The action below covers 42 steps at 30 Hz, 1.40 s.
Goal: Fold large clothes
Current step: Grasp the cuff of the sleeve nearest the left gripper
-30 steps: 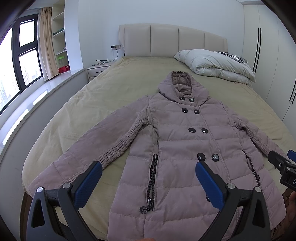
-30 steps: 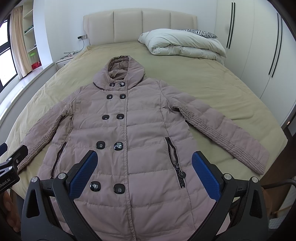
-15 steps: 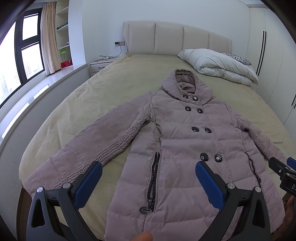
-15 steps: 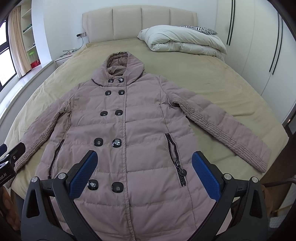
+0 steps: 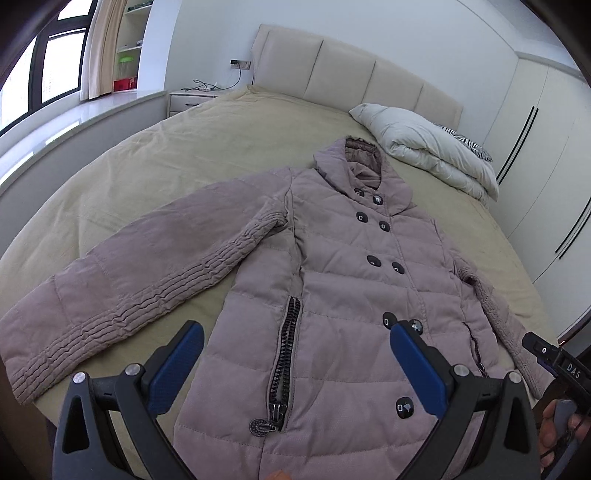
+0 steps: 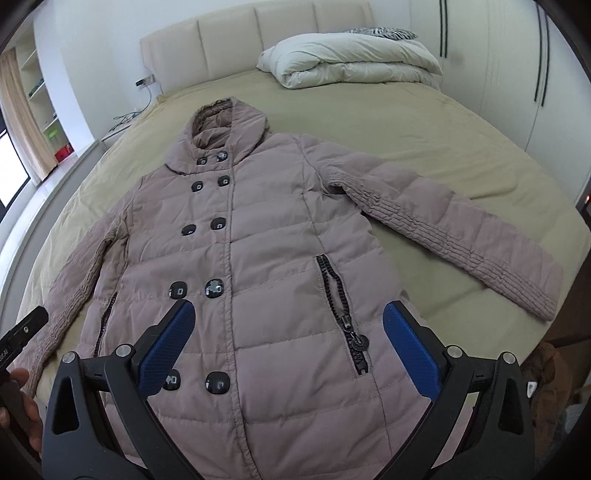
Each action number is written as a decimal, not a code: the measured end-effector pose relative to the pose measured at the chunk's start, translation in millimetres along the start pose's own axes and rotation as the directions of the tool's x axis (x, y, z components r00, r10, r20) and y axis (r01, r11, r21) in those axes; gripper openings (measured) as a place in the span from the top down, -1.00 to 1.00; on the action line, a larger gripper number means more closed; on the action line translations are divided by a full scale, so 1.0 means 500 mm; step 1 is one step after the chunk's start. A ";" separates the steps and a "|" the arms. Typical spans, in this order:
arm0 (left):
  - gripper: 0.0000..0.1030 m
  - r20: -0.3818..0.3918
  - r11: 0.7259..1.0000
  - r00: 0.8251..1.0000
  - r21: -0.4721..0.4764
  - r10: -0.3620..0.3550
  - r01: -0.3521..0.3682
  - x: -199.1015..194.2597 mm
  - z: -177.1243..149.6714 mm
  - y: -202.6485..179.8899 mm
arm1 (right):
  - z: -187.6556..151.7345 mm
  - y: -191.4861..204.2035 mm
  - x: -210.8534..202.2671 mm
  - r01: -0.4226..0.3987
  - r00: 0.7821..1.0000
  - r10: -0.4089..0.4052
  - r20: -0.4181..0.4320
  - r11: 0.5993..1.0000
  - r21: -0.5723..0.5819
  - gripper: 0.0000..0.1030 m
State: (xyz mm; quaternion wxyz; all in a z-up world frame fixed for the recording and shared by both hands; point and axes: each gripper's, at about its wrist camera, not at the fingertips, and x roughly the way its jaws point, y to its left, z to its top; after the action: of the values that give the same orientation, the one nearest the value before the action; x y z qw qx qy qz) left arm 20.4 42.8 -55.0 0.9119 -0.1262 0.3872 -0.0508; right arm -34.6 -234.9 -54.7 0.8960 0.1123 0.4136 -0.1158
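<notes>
A mauve quilted hooded coat point(image 5: 343, 295) with dark buttons lies flat, face up, on a beige bed point(image 5: 207, 147), both sleeves spread out. It also shows in the right wrist view point(image 6: 273, 266). My left gripper point(image 5: 295, 354) is open and empty, above the coat's lower left front by a zip pocket point(image 5: 288, 350). My right gripper point(image 6: 284, 332) is open and empty, above the lower right front near the other zip pocket point(image 6: 343, 306). The left sleeve point(image 5: 122, 288) and right sleeve point(image 6: 454, 229) reach toward the bed's sides.
A folded white duvet point(image 5: 424, 147) and a zebra-print pillow point(image 6: 384, 34) lie at the bed's head by the padded headboard point(image 5: 351, 74). A window ledge point(image 5: 74, 122) runs on the left, white wardrobes point(image 5: 546, 155) on the right.
Both grippers have moved forward and lower over the coat, each tilting outward toward its own side. Both stay open and empty.
</notes>
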 end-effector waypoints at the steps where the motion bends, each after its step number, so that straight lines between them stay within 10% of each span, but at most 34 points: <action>1: -1.00 0.011 1.000 1.000 0.004 -0.007 0.007 -0.002 -0.003 0.007 | 0.001 -0.013 0.004 -0.004 1.000 0.004 -0.002 1.000 0.026 -1.00; 6: -1.00 -0.064 0.995 0.998 -0.097 0.002 -0.008 -0.012 -0.023 0.099 | -0.007 -0.031 0.015 -0.063 0.998 0.062 0.019 0.996 0.067 -1.00; 11: -0.98 0.051 0.957 0.997 -0.285 0.062 -0.045 -0.102 -0.060 0.267 | -0.028 0.054 0.030 -0.200 0.980 0.200 0.013 0.980 -0.022 -1.00; 15: -0.93 0.107 0.868 0.992 -0.497 0.071 -0.009 -0.167 -0.120 0.414 | -0.046 0.160 0.041 -0.304 0.953 0.302 -0.032 0.946 -0.111 -1.00; 22: -0.61 0.199 0.577 0.980 -0.803 0.023 0.149 -0.157 -0.229 0.533 | -0.068 0.281 0.052 -0.407 0.913 0.399 -0.084 0.900 -0.153 -1.00; 30: -0.61 0.249 0.495 0.968 -0.841 -0.006 0.219 -0.099 -0.237 0.523 | -0.075 0.283 0.046 -0.403 0.914 0.392 -0.101 0.904 -0.143 -1.00; 32: -0.58 0.247 0.436 0.969 -0.871 -0.009 0.226 -0.087 -0.252 0.534 | -0.073 0.270 0.049 -0.400 0.915 0.388 -0.110 0.909 -0.122 -1.00; 42: -0.47 0.261 0.381 0.963 -0.899 0.066 0.217 -0.085 -0.270 0.541 | -0.067 0.246 0.040 -0.402 0.914 0.393 -0.098 0.911 -0.091 -1.00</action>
State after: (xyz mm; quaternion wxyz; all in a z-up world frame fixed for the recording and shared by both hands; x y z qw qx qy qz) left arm -107.5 285.6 -188.5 0.7257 -0.6336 0.2239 0.1472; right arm -9.1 -110.4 -78.4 0.8889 0.1491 0.4222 0.0962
